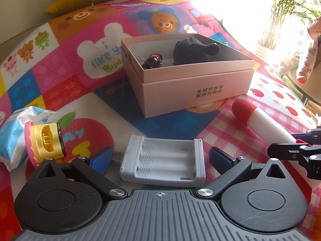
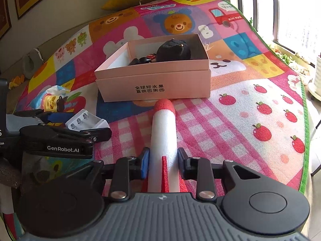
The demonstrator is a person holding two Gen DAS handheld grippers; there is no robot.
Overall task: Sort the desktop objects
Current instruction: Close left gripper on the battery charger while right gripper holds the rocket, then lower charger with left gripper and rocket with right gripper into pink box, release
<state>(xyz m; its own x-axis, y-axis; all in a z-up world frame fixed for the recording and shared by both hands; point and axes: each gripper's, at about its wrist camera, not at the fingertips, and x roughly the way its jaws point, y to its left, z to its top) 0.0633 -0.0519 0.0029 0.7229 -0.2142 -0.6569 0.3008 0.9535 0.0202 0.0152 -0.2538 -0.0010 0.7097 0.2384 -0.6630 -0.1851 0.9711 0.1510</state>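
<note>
Your right gripper is clamped on the foam rocket near its fins, nose pointing at the pink box, so lifting it over the rim looks like the next move. Your left gripper stands wide, its pads clear of the battery charger lying between them on the play mat, lined up to close on its sides
</note>
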